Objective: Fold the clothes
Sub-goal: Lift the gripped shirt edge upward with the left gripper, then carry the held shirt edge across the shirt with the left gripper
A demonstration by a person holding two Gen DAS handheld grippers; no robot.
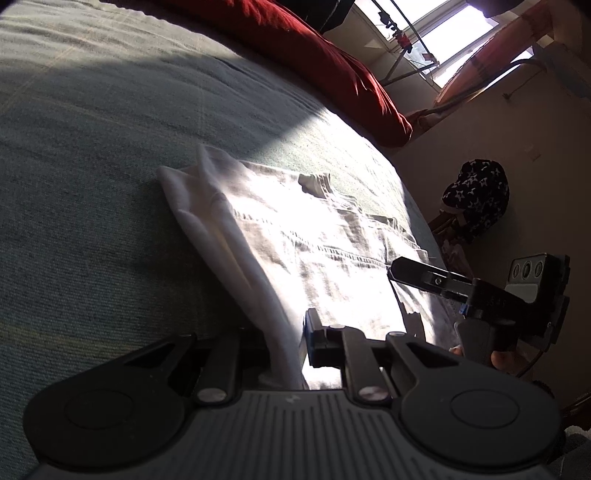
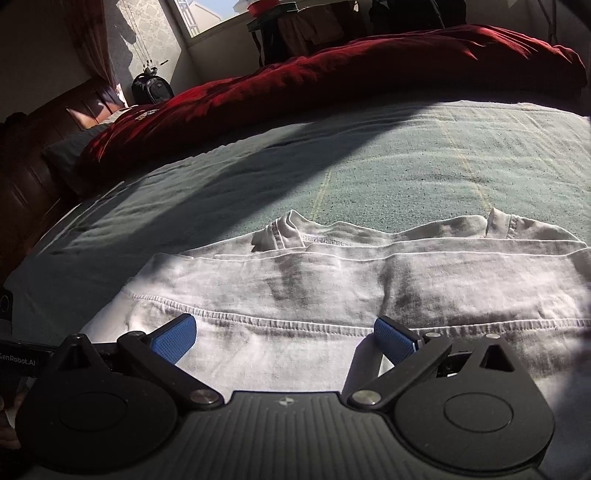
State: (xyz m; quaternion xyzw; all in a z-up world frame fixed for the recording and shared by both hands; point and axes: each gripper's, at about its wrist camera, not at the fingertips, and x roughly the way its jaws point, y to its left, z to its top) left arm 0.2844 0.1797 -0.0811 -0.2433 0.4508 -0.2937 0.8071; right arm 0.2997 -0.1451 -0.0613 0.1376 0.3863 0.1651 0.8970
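A white garment (image 1: 295,236) lies partly folded on the green bedspread (image 1: 92,184), lit by sun. My left gripper (image 1: 288,347) is shut on the near edge of the garment, a fold of cloth pinched between its fingers. The right gripper (image 1: 424,275) shows in the left wrist view over the garment's right edge. In the right wrist view the white garment (image 2: 332,288) stretches across the front, folded lengthwise with a stitched hem. My right gripper (image 2: 284,338) is open, its blue pads (image 2: 177,338) just above the near part of the cloth, holding nothing.
A red duvet (image 2: 351,74) is heaped along the far side of the bed. A dark wooden headboard (image 2: 33,147) stands at the left. A star-patterned black item (image 1: 476,199) sits on the floor beside the bed. A window (image 1: 443,33) lets in bright sun.
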